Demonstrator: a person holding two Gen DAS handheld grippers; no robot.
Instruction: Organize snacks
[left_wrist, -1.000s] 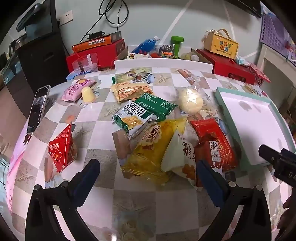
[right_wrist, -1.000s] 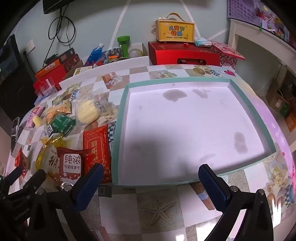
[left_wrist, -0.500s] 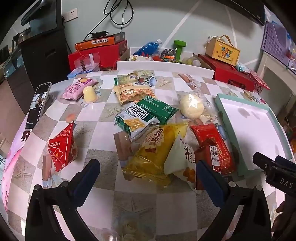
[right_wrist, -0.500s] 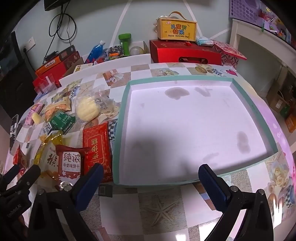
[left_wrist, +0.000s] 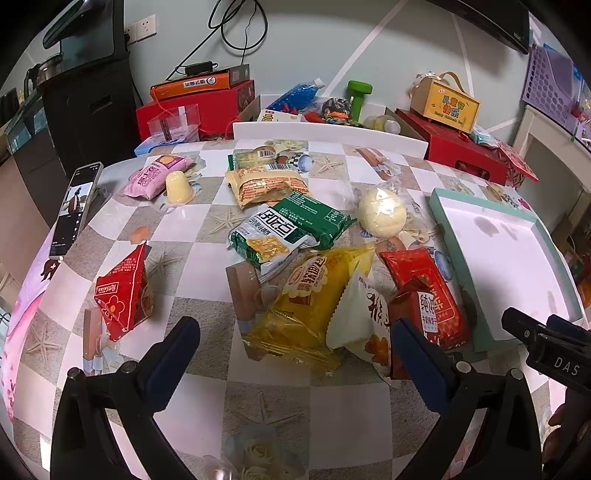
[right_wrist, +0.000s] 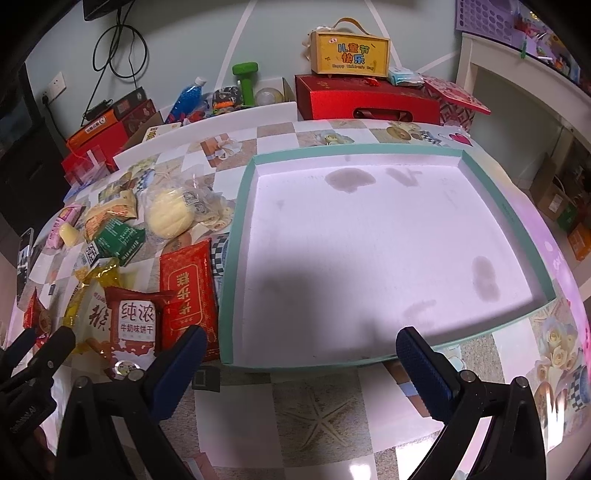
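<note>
Two claws, both spread wide and holding nothing, hang over the counter (left_wrist: 192, 236).

The left claw (left_wrist: 295, 334) sits just above a yellow packet (left_wrist: 314, 295) and a white packet (left_wrist: 364, 314) in the snack pile; a green packet (left_wrist: 291, 225), a round bun (left_wrist: 382, 212) and a red pouch (left_wrist: 123, 295) lie farther out. The right claw (right_wrist: 301, 345) hovers at the near rim of the bare teal-edged tray (right_wrist: 236, 229), with a red packet (right_wrist: 190, 288) and a milk biscuit pack (right_wrist: 135, 321) just left of it.
</note>
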